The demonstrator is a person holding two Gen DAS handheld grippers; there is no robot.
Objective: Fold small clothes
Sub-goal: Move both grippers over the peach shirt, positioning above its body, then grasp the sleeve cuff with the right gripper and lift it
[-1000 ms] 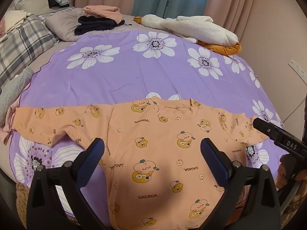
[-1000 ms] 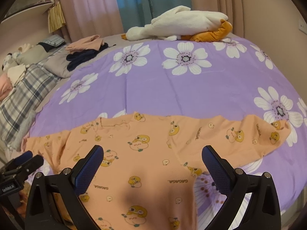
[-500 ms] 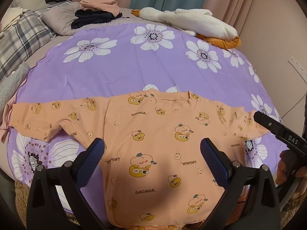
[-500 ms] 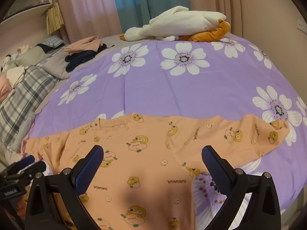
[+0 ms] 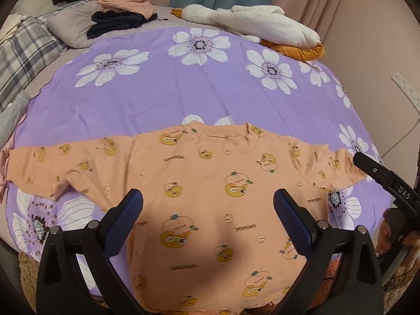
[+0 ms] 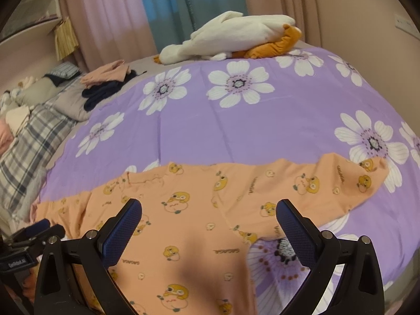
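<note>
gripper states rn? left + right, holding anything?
Left gripper: open, holding nothing, above the peach cartoon-print long-sleeved shirt.
Right gripper: open, holding nothing, over the same shirt.

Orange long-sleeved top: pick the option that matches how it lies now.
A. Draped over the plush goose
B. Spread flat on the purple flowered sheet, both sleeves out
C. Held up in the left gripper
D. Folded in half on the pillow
B: the orange long-sleeved top lies flat on the purple flowered sheet, sleeves out to both sides, and the open left gripper holds nothing.
</note>
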